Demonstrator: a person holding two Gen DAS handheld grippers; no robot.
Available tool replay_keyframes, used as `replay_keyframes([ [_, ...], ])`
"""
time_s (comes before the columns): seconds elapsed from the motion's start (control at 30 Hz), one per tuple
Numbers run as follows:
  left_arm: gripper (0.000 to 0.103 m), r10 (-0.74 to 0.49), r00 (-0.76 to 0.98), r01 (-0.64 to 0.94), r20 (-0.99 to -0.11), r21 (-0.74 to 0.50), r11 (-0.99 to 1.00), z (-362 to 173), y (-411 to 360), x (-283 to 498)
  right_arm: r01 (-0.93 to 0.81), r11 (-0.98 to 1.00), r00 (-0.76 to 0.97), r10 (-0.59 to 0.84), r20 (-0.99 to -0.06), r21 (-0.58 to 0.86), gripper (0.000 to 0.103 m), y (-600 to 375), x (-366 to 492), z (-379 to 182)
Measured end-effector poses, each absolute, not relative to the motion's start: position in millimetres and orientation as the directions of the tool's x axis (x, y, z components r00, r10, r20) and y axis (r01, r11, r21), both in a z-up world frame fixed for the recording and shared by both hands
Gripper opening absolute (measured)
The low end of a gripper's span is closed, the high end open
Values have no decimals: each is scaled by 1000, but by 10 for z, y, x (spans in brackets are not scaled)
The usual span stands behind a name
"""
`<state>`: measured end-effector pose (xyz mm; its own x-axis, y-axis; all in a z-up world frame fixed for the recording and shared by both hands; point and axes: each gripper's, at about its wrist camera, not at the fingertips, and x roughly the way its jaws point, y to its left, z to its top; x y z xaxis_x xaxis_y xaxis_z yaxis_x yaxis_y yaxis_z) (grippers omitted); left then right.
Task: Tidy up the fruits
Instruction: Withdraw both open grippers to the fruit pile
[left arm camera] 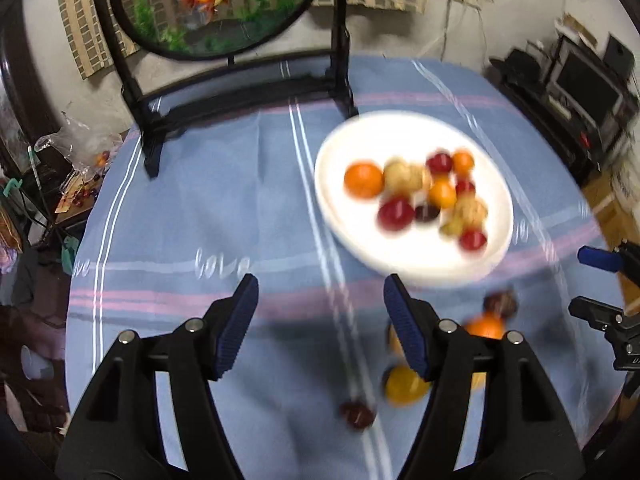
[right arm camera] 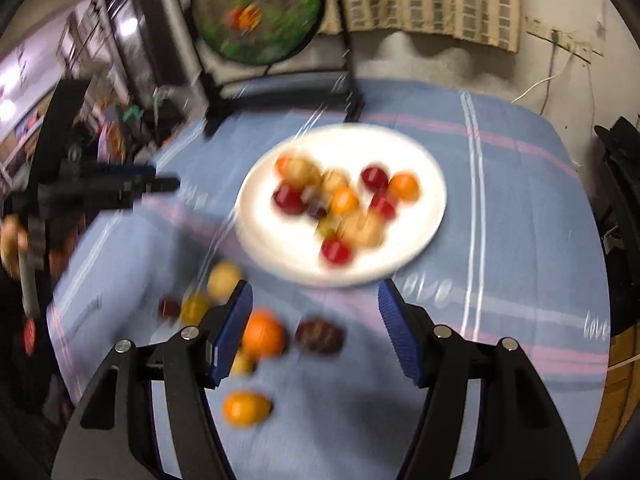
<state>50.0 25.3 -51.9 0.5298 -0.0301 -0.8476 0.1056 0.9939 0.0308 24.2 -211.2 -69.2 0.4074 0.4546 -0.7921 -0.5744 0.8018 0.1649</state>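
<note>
1. Most of the fruit already sits on the white plate [right arm camera: 416,160], which lies toward the far side of the table [left arm camera: 200,208]: oranges, red plums or cherries and some pale, knobbly pieces, heaped loosely near the plate's middle. The blur keeps me from telling them apart exactly.

2. By my reckoning the job is a good way past half. A small scatter is left on the cloth near the table's front edge, just short of the plate: an orange [right arm camera: 263,334], a dark plum [right arm camera: 320,335], a yellow fruit [right arm camera: 246,408], and a few more beside the left finger in the right wrist view.

3. The right gripper [right arm camera: 316,332] hangs wide open above that scatter, holding nothing. The left gripper [left arm camera: 320,328] is likewise spread wide and empty, over bare cloth with the loose pieces off toward its right finger.

4. A round goldfish screen on a black stand [left arm camera: 216,4] occupies the far edge, behind the plate and well apart from the loose fruit. Nothing blocks the way to the plate, though the grippers working close together could bump.
</note>
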Motion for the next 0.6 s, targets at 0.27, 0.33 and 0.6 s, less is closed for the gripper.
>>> replay_keyframes([
  [0.27, 67, -70, 410, 154, -909, -6, 988, -1010, 328, -235, -582, 793, 324, 430, -843, 180, 66, -1983, -376, -1087],
  [0.33, 67, -75, 391, 136, -917, -23, 990, -1084, 356, -313, -583, 795, 324, 414, -851, 166, 66, -1912, -422, -1164],
  [0.6, 67, -64, 377, 102, -924, -28, 994, -1184, 464, -433, -567, 812, 312, 368, -876, 139, 66, -1713, -359, -1400],
])
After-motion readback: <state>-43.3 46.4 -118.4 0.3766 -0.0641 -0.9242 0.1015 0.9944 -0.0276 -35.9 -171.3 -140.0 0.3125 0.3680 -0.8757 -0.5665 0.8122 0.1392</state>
